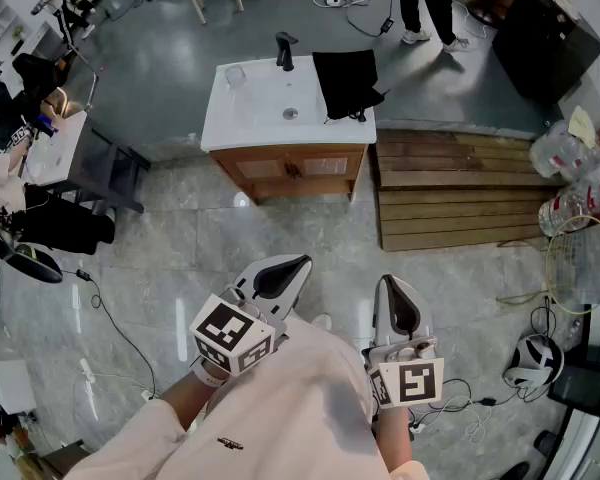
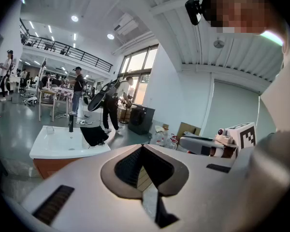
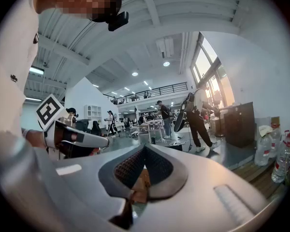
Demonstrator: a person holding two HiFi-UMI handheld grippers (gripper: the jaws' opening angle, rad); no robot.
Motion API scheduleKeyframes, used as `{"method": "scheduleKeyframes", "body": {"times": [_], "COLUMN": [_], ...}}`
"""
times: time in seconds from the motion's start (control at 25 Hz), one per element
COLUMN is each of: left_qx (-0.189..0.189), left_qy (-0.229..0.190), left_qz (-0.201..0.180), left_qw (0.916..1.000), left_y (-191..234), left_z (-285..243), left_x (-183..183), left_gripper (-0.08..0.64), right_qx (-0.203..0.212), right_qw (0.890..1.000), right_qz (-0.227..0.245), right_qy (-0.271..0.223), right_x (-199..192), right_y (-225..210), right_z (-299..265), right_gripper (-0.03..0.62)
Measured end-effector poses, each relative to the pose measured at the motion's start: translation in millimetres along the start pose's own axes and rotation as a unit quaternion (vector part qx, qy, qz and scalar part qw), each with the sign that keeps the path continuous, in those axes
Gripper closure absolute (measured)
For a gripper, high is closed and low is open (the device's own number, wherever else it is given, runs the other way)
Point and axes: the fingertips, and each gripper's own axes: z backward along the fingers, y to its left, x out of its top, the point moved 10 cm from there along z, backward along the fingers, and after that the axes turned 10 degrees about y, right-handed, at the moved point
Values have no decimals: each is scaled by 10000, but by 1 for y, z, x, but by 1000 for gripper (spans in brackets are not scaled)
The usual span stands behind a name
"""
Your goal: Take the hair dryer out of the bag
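Observation:
A black bag [image 1: 346, 80] lies on the right side of a white sink top [image 1: 260, 113] on a wooden vanity, well ahead of me across the floor. The left gripper view has the bag [image 2: 94, 134] small and far off. No hair dryer shows in any view. My left gripper [image 1: 298, 261] is held close to my body, tilted slightly down, its jaws shut with nothing between them. Beside it my right gripper [image 1: 393, 283] is level, also shut and empty. Both [image 2: 142, 146] [image 3: 145, 148] are far from the bag.
A black faucet [image 1: 285, 50] and a clear cup [image 1: 234, 74] stand on the sink top. A wooden pallet [image 1: 450, 188] lies right of the vanity, with water bottles [image 1: 565, 153], a fan [image 1: 580, 263] and a helmet [image 1: 533, 360] further right. A person [image 1: 425, 3] stands behind; cables trail on the floor.

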Motion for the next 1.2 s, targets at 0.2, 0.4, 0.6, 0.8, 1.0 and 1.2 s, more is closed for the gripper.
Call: {"method": "scheduleKeyframes", "body": {"times": [0.2, 0.4, 0.6, 0.8, 1.0, 1.2], "left_qx": [297, 460, 461, 417, 327, 153], "left_qy": [-108, -123, -79, -179, -130, -5], "left_qz": [-155, 40, 34, 57, 101, 46], "left_qw": [9994, 9989, 9989, 9990, 9993, 9999], "left_y": [1, 20, 45, 79, 118, 157], "left_z": [18, 46, 71, 101, 133, 154], "left_x": [-7, -20, -29, -32, -40, -50], "left_gripper": [552, 552, 552, 552, 552, 552], "right_qx": [87, 195, 179, -4, -75, -269], "right_qw": [9999, 9993, 9996, 9993, 9990, 9988], "right_qz": [99, 203, -49, -91, -47, -138], "right_qy": [37, 227, 220, 361, 441, 380], "right_x": [1, -3, -6, -6, -1, 2], "right_y": [19, 52, 83, 116, 151, 186], "right_z": [-4, -9, -22, -41, -68, -100], "right_gripper": [581, 581, 581, 580, 580, 580]}}
